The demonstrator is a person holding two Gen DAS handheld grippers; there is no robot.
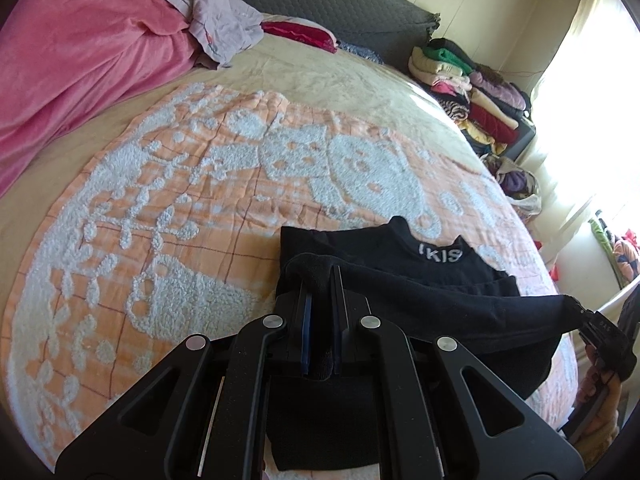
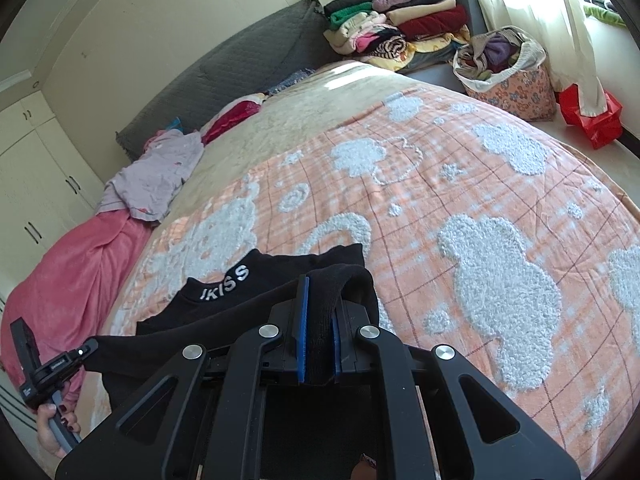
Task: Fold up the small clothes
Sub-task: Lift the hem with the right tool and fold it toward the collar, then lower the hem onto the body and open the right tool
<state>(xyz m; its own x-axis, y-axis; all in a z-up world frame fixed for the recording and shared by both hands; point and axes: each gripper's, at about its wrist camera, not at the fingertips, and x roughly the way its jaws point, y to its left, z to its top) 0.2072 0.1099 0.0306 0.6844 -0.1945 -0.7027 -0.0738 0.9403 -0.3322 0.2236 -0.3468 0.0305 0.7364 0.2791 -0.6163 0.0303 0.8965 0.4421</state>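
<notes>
A small black top (image 1: 400,256) with white collar lettering (image 1: 440,255) lies on the orange-and-white blanket (image 1: 180,208). My left gripper (image 1: 320,280) is shut on its lower edge at the left side. The same black top (image 2: 248,292) shows in the right wrist view, where my right gripper (image 2: 320,292) is shut on the lower edge at the right side. The held edge is lifted and stretched between the two grippers, above the collar part lying flat. The right gripper also shows in the left wrist view (image 1: 576,308), and the left gripper in the right wrist view (image 2: 86,354).
A pink blanket (image 1: 72,64) and a lilac garment (image 1: 216,20) lie at the bed's far left. A grey headboard cushion (image 1: 340,4) is behind. Folded clothes (image 1: 472,88) are stacked at the right, with a full floral bag (image 2: 508,72) and a red bag (image 2: 592,116) on the floor.
</notes>
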